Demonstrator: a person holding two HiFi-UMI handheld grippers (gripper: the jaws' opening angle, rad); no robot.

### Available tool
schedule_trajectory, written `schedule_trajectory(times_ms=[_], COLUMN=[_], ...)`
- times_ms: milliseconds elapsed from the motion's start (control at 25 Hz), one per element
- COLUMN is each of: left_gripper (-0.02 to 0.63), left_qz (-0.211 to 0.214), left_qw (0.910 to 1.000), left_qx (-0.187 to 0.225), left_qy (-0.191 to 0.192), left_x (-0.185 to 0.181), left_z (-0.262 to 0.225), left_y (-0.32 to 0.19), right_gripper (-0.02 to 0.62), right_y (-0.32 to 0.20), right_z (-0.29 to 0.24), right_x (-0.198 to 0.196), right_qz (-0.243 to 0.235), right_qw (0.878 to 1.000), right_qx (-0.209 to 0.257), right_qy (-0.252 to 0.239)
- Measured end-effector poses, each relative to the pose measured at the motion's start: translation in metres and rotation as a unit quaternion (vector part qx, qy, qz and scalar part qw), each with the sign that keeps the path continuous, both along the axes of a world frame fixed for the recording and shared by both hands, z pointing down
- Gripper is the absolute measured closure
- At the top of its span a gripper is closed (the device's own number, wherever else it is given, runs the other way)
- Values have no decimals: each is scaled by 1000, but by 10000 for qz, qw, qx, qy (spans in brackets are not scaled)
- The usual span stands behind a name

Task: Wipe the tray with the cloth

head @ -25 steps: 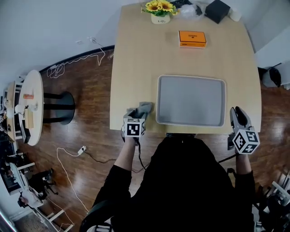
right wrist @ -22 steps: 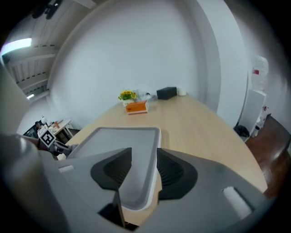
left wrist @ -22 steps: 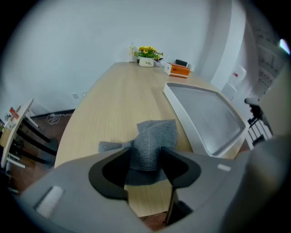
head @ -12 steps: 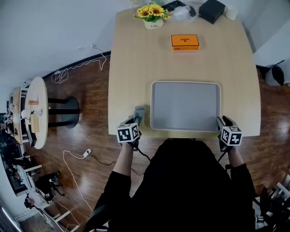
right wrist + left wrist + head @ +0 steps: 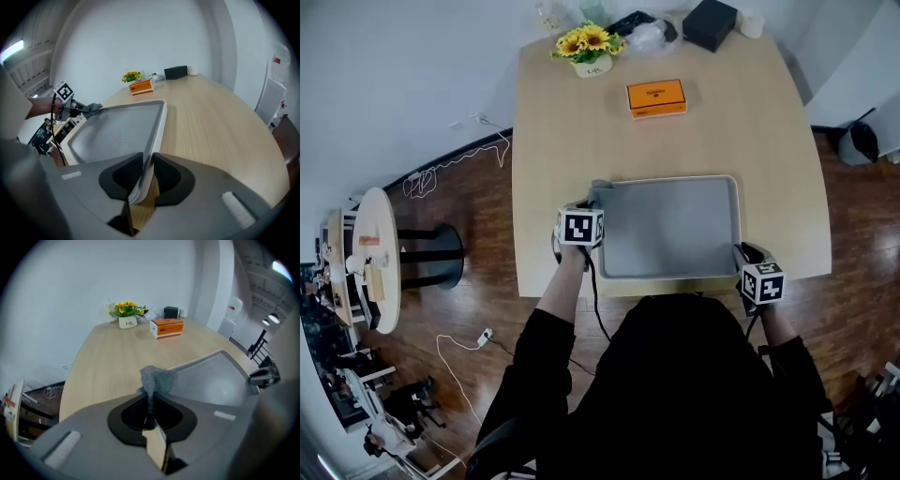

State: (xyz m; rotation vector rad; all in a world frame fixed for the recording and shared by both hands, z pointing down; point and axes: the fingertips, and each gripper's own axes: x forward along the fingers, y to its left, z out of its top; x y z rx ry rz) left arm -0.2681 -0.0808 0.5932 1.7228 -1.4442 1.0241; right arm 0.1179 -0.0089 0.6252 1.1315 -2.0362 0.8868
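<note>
The grey cloth (image 5: 157, 377) is clamped in the left tool (image 5: 149, 405), whose jaws are pressed tight together on it, so a bunched fold stands up just past their tips. In the head view this tool sits at the left rim of the grey rectangular tray (image 5: 675, 225), with the cloth by the tray's far left corner; whether the cloth touches the rim I cannot tell. The right tool (image 5: 143, 174) is at the tray's near right corner, its jaws closing with the raised rim between them and the pads against it. The tray lies flat on the light wooden worktop (image 5: 741, 131), close to the person's edge. Well beyond it lies an orange box (image 5: 656, 97), and farther off, at the far left corner, stands a white pot of yellow sunflowers (image 5: 586, 49).
</note>
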Motion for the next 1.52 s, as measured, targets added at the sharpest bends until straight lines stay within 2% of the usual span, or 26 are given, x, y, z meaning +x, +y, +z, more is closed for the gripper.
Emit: schedule_trajectory(times_ms=[120, 240, 360, 440, 520, 640, 760, 840, 920, 1000, 1120, 1320, 1520], left_gripper=[602, 601, 601, 601, 601, 601, 601, 601, 601, 601, 601, 601, 601], left_qz=[280, 498, 1183, 1747, 2185, 2801, 3214, 3413, 3537, 3458, 3097, 2239, 1662], left_qw=[9985, 9967, 9908, 9827, 9735, 9583, 9448, 9380, 9339, 9368, 9493, 9730, 9836], left_qx=[-441, -648, -657, -615, -668, -529, -554, -528, -464, -466, -478, -513, -638], left_qy=[-167, -25, -66, -13, 75, 202, 304, 283, 234, 231, 246, 244, -276], left_x=[23, 65, 127, 179, 230, 302, 348, 361, 356, 334, 280, 170, 69], left_z=[20, 31, 33, 33, 34, 29, 26, 27, 28, 28, 27, 31, 36], left_y=[-14, -22, -37, -47, -50, -57, -50, -44, -40, -35, -25, -7, 13], right_gripper=[520, 521, 521, 520, 520, 518, 517, 515, 515, 514, 514, 512, 512], right_y=[1, 1, 0, -1, -1, 0, 0, 0, 0, -1, 0, -2, -2], right_z=[-1, -3, -4, -4, -3, -3, -3, -3, -3, -3, -4, 0, 2], right_x=[-1, -1, -1, -1, 0, 0, 0, 2, 3, 5, 7, 8, 8], right_qz=[72, 148, 192, 219, 248, 273, 254, 235, 203, 151, 106, 23, 39], right_qw=[9999, 9997, 9994, 9991, 9986, 9979, 9977, 9977, 9979, 9982, 9986, 9993, 9996], right_qx=[43, 81, 120, 145, 168, 195, 198, 188, 179, 177, 145, 89, -13], right_qy=[-76, -171, -244, -324, -428, -548, -591, -604, -591, -560, -494, -375, -284])
